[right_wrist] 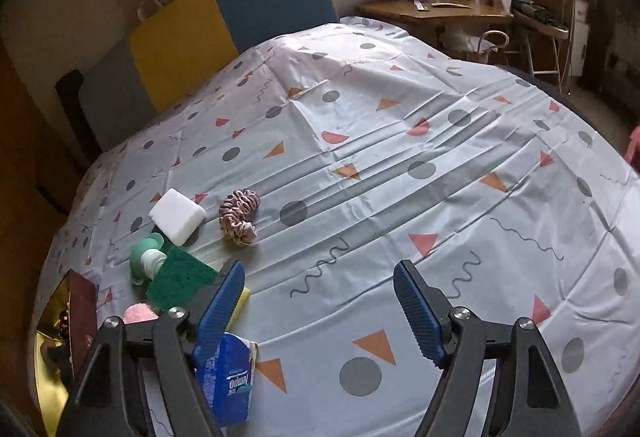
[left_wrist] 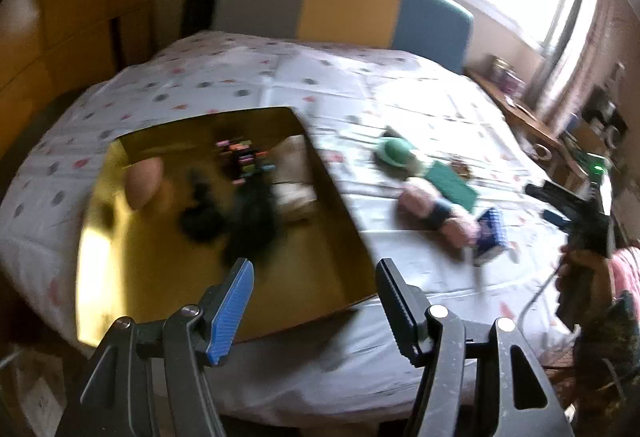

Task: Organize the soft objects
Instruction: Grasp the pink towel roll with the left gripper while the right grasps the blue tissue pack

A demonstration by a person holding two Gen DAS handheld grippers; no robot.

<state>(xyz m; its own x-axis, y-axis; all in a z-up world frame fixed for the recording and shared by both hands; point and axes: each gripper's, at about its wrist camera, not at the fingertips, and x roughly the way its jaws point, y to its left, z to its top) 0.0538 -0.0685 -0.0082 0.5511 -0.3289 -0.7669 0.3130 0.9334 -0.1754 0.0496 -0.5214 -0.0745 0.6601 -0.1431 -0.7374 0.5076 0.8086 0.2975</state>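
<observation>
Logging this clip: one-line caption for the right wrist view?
Open right gripper over patterned bedsheet, beside tissue pack, green sponge, white sponge and pink scrunchie.

The bed sheet [right_wrist: 360,157] looks like thin, smooth cloth with a slight sheen, creased in long folds. The box [left_wrist: 120,237] at the left has a glossy gold lining that mirrors the light. On the near left, the white sponge block [right_wrist: 178,215] looks matt and fine-grained, the green scouring pad [right_wrist: 180,277] rough and fibrous, the pink scrunchie [right_wrist: 239,217] satiny and ruffled, and the blue tissue pack [right_wrist: 228,385] is wrapped in shiny plastic film. The far desk [right_wrist: 440,11] is smooth wood.
</observation>
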